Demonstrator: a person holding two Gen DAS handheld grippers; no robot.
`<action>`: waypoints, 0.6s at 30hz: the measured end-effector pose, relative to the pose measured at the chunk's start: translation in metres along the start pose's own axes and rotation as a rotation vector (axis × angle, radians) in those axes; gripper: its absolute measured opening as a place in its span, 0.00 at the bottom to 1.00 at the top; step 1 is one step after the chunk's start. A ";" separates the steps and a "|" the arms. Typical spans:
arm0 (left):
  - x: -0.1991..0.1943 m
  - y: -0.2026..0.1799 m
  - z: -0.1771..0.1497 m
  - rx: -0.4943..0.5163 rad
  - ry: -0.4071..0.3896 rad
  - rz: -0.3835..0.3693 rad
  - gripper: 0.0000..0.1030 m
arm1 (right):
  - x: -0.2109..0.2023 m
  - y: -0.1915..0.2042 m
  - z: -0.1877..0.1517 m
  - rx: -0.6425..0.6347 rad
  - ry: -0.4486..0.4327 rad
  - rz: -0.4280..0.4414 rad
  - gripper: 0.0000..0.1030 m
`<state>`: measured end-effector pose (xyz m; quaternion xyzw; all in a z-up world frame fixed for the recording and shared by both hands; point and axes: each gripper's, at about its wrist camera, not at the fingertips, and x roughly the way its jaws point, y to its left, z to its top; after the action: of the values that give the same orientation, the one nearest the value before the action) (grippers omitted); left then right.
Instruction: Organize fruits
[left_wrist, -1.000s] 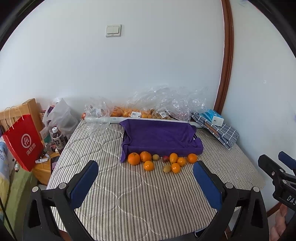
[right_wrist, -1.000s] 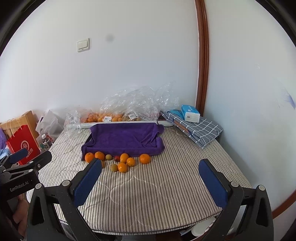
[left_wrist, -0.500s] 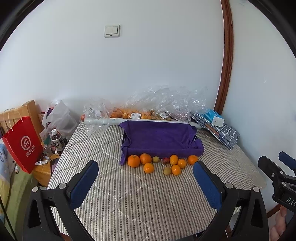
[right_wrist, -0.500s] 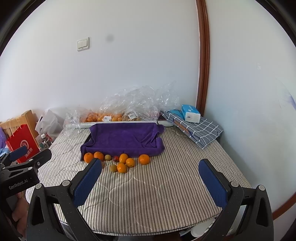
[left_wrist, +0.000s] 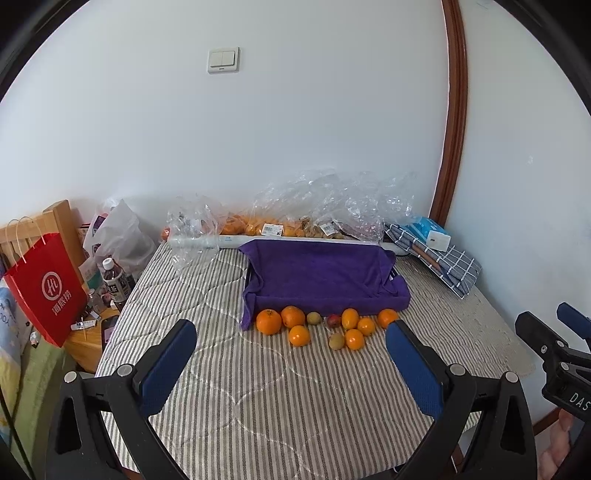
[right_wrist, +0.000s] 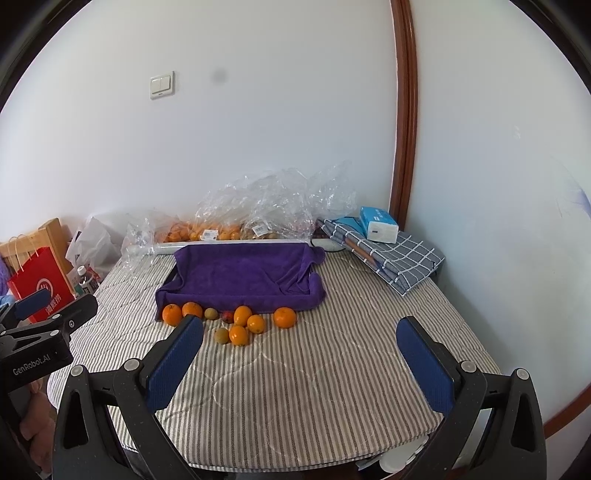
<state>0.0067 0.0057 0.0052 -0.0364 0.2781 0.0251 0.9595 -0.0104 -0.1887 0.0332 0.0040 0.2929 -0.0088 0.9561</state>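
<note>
Several oranges (left_wrist: 269, 322) (right_wrist: 284, 317), two small green-brown fruits (left_wrist: 336, 340) (right_wrist: 221, 335) and one red fruit (left_wrist: 333, 320) (right_wrist: 228, 316) lie loose on the striped cloth, just in front of a tray draped with a purple towel (left_wrist: 321, 275) (right_wrist: 240, 273). My left gripper (left_wrist: 291, 354) hangs open above the near part of the table, holding nothing, well short of the fruit. My right gripper (right_wrist: 301, 350) is open too, empty, to the right of the fruit cluster. Each gripper shows at the edge of the other's view.
Clear plastic bags of fruit (left_wrist: 280, 221) (right_wrist: 236, 221) and a white tube (left_wrist: 221, 242) line the wall. A folded checked cloth (right_wrist: 391, 251) with a tissue pack (right_wrist: 378, 223) sits at the back right. A red paper bag (left_wrist: 44, 288) and bottles (left_wrist: 110, 278) stand left of the table.
Both views have pulled slightly back and up, so the fruit and towel sit a little farther from the fingers. Nothing on the table has moved and both grippers stay open.
</note>
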 end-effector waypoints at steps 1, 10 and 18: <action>0.001 0.000 0.000 -0.001 0.001 -0.002 1.00 | 0.001 0.000 0.000 0.001 0.002 -0.001 1.00; 0.005 0.001 0.001 -0.004 -0.004 0.002 1.00 | 0.007 0.003 0.001 -0.002 0.006 0.005 1.00; 0.008 0.004 0.004 -0.007 -0.011 0.003 1.00 | 0.014 0.007 0.004 -0.009 -0.003 0.015 1.00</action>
<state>0.0156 0.0099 0.0043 -0.0390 0.2726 0.0274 0.9609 0.0032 -0.1816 0.0286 0.0018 0.2915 -0.0004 0.9566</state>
